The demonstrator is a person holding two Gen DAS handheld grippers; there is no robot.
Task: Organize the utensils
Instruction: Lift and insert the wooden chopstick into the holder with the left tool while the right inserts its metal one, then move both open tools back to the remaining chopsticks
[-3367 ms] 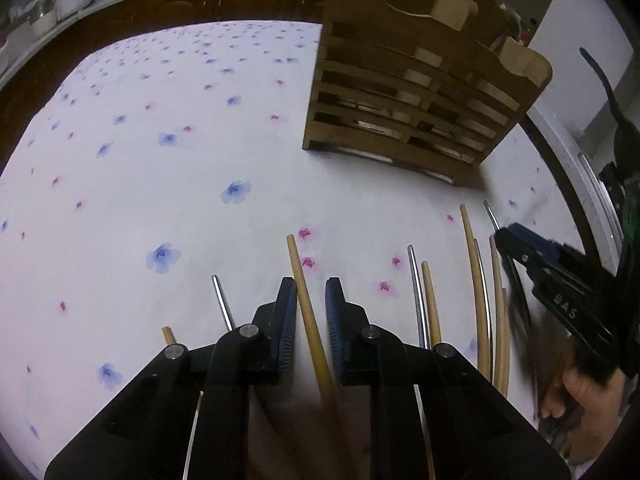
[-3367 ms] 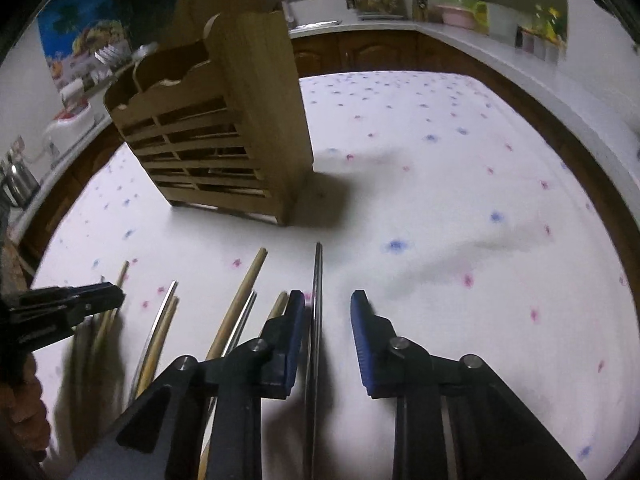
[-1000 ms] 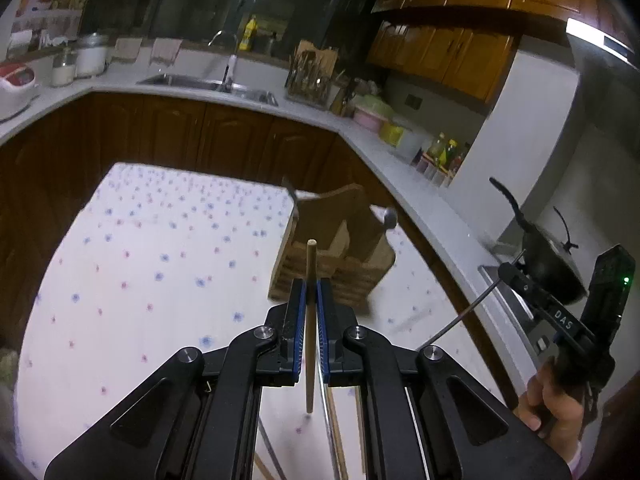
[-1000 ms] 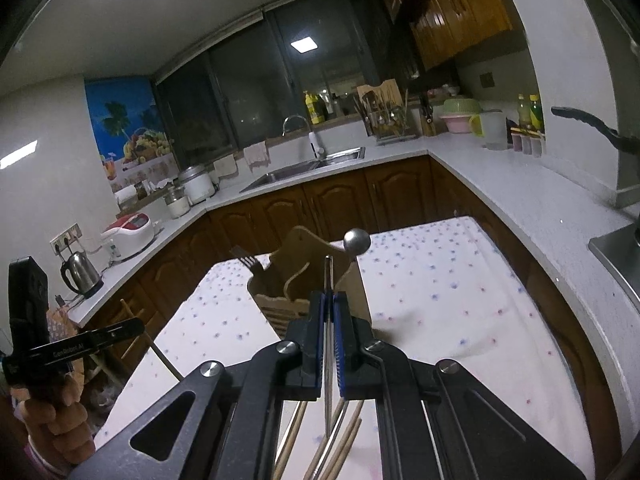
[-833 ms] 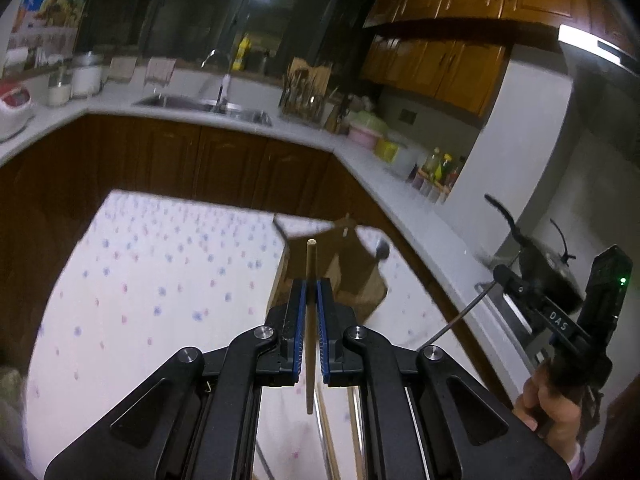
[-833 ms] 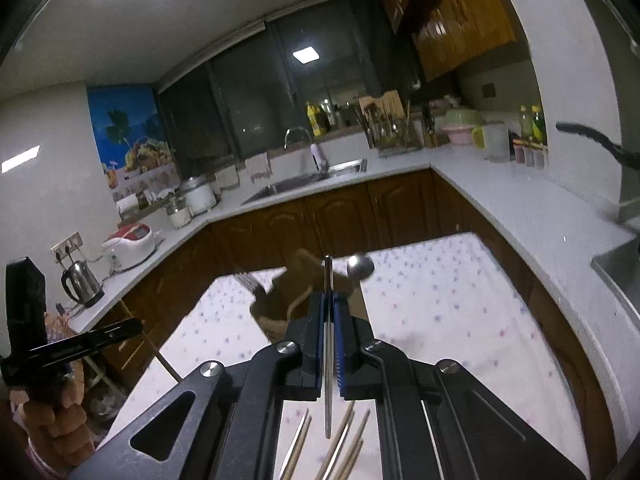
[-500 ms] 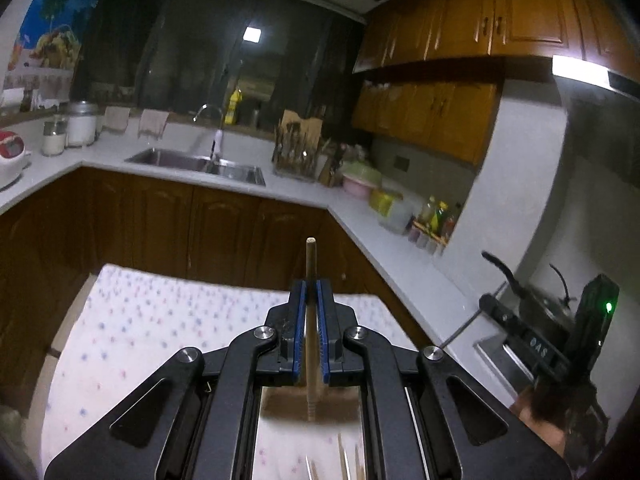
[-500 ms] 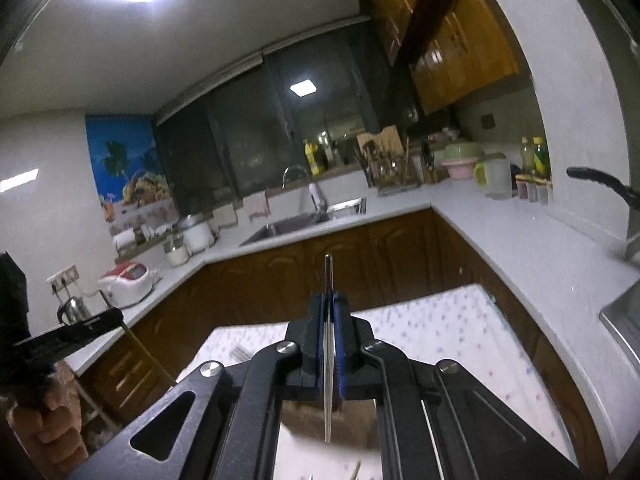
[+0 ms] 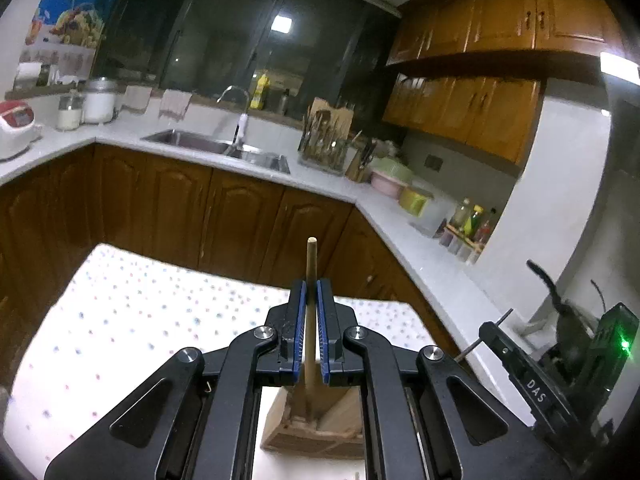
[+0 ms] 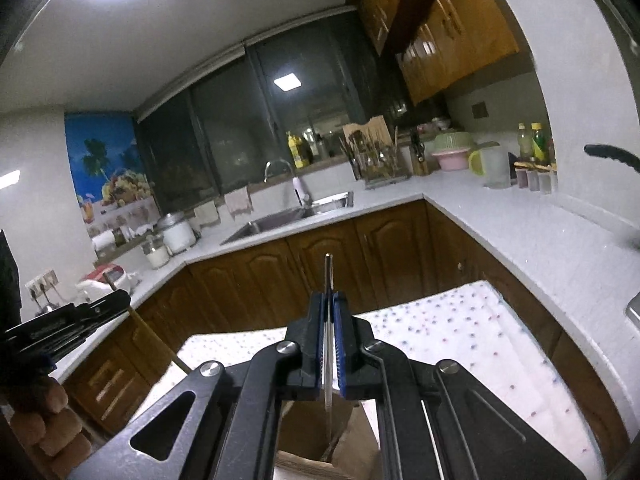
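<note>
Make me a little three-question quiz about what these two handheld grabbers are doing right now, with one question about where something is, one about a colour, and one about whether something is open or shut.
1. Where is the wooden holder in the left grabber's view?
A. On the far counter by the sink
B. Just below the grabber, on the flowered cloth
C. Hanging from the wall cupboards

2. What colour are the pads on the left gripper?
A. Blue
B. Red
C. Yellow

3. What state is the right gripper in?
A. Wide open and empty
B. Shut on a sponge
C. Shut on the metal chopstick

Answers:
1. B, the holder shows between the grabber's arms at the bottom of the view, standing on the flowered cloth.
2. A, both pads gripping the wooden chopstick are blue.
3. C, the pads press on a thin silvery stick standing upright.
</note>
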